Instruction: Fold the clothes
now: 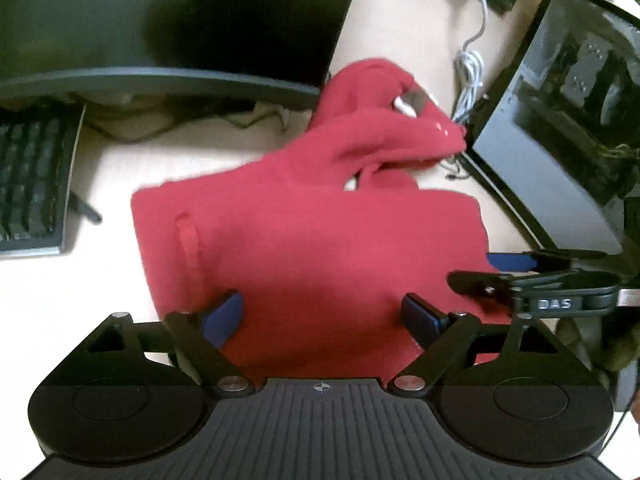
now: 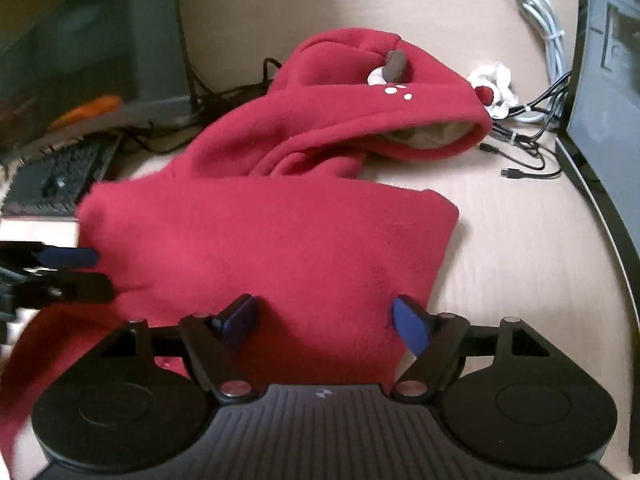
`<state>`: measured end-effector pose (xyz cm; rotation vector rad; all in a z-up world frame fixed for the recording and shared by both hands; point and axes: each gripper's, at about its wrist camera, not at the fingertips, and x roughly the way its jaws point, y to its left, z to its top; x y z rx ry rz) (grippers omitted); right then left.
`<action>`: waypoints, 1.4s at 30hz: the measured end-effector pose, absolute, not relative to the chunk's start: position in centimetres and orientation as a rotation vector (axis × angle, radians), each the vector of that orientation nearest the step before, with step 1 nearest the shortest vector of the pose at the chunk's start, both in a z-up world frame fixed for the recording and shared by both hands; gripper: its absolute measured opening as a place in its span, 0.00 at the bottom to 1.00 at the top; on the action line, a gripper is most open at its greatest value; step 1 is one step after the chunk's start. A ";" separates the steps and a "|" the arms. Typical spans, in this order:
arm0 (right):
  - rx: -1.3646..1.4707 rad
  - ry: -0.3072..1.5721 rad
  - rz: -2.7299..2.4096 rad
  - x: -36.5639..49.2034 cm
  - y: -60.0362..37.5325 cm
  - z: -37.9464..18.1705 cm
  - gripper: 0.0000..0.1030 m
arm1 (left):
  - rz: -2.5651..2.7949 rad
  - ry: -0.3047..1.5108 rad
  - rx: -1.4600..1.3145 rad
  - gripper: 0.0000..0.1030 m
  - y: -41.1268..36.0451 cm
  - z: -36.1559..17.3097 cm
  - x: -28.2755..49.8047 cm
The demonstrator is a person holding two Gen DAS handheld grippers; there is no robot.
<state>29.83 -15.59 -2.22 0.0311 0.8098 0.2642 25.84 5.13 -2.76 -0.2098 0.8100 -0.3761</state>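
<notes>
Both grippers spread wide over a red hooded fleece on the desk.

The left gripper (image 1: 322, 318) and right gripper (image 2: 322, 322) hang with fingers parted, grasping nothing, above the near edge of the red fleece garment (image 1: 312, 232), whose body lies folded to a rough rectangle, hood (image 2: 380, 92) bunched toward the cables (image 2: 520, 136). Any further fold would go best by pinching both near corners evenly, keeping the edges aligned.
</notes>
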 end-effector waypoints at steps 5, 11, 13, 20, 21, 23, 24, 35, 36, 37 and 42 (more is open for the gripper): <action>0.005 0.753 0.272 28.9 -17.9 0.8 0.74 | -0.385 0.779 -0.248 0.91 6.8 -0.7 23.4; -0.211 0.696 0.260 22.4 -19.1 1.6 0.74 | -0.332 0.778 0.013 0.93 7.9 -0.7 17.4; -0.292 0.697 0.282 19.1 -18.9 1.3 0.74 | -0.347 0.806 0.025 0.93 8.6 -0.7 15.3; -0.389 0.750 0.238 9.7 -19.7 0.7 0.74 | -0.370 0.891 0.084 0.94 8.8 -2.0 7.8; -0.404 0.758 0.228 8.4 -19.9 0.3 0.74 | -0.377 0.904 0.080 0.94 8.6 -2.4 7.2; -0.436 0.780 0.209 6.1 -20.1 -0.8 0.75 | -0.394 0.929 0.054 0.94 8.4 -3.1 6.2; -0.452 0.792 0.202 5.0 -20.1 -1.4 0.75 | -0.400 0.933 0.048 0.94 8.2 -3.4 5.8; -0.647 0.621 0.069 -2.2 -15.7 -10.6 0.75 | -0.418 0.790 0.163 0.94 7.8 -6.1 1.6; -0.659 0.589 0.030 -2.2 -15.3 -11.5 0.75 | -0.423 0.779 0.171 0.94 7.9 -6.2 1.2; -0.662 0.559 -0.007 -2.1 -15.1 -12.1 0.75 | -0.430 0.767 0.185 0.94 8.0 -6.2 0.8; -0.665 0.389 -0.111 -2.6 -14.3 -12.0 0.72 | -0.416 0.748 0.231 0.95 8.3 -6.5 -0.7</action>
